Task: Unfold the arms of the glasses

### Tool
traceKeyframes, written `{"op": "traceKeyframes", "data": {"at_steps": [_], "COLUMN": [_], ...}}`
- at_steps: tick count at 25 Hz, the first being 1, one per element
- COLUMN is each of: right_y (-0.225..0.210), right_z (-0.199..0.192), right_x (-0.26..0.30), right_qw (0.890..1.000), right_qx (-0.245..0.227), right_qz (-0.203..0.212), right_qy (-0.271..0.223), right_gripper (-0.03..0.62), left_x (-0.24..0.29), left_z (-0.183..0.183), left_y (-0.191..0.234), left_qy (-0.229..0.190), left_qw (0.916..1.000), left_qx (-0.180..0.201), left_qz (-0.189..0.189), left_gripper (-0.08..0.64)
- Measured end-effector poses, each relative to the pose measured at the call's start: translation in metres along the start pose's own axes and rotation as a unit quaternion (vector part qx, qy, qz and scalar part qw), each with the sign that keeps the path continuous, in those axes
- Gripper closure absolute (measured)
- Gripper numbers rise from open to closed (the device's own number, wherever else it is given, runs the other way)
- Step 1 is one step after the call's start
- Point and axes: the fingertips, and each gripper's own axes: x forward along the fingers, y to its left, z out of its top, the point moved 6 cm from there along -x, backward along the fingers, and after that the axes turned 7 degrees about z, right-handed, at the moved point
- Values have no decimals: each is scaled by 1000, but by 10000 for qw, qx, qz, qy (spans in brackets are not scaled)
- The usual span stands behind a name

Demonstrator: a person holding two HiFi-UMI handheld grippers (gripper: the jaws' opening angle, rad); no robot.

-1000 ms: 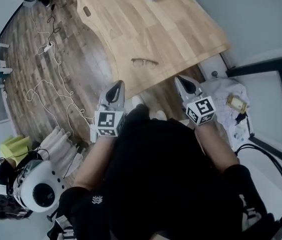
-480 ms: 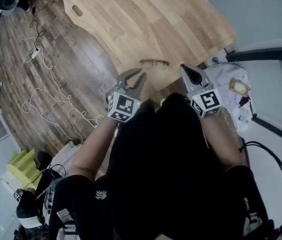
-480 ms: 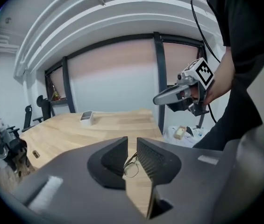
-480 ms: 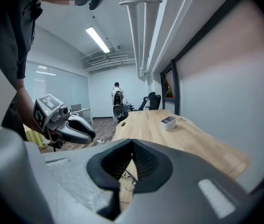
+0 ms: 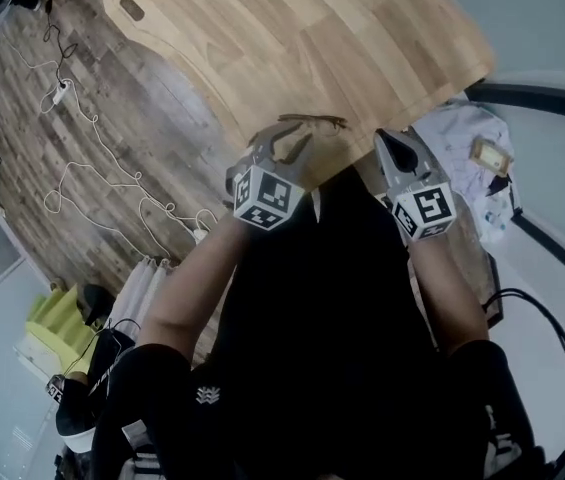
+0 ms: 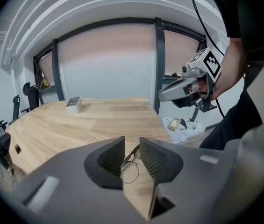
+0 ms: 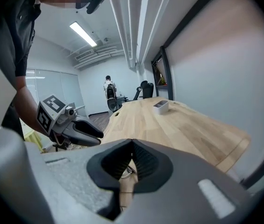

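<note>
The glasses [image 5: 312, 123] are a slim pair with a thin, dark wire frame and clear, rounded lenses. They lie flat on the surface [image 5: 362, 38], close to its near edge. From the left gripper view one round lens rim and a darker arm slanting up from it can be made out [image 6: 131, 167]. How the arms are folded is too fine to tell.

The surface is pale wood with long streaks of grain and a smooth, matt top, and its edge curves at the corners. A small white open tray [image 6: 73, 103] stands far off toward the opposite edge. Below the near edge, the floor [image 5: 112, 118] is dark plank wood with a thin white cable [image 5: 92, 168] trailing across it.

The left gripper [image 5: 284, 146] hangs over the near edge just by the glasses. Its ribbed dark jaws are opening, and the glasses show in the gap between them [image 6: 132, 141], not pressed by either pad. The right gripper [image 5: 384, 143] sits a little to the side of the glasses. Its jaw tips are closed together [image 7: 132, 143] and it holds nothing.
</note>
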Motion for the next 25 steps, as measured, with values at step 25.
{"op": "traceKeyframes", "data": {"at_steps": [25], "right_y": [-57], "right_z": [-51], "right_x": [39], "right_qw": [9958], "right_qx": [561], "right_qz": [389], "right_qy": [612], "right_gripper": [591], "left_x": [94], "left_z": [-27], "left_y": [-23], "left_qy": [733], "left_qw": [9929], "left_qx": [731], "left_qz": [-585], "left_gripper": [516]}}
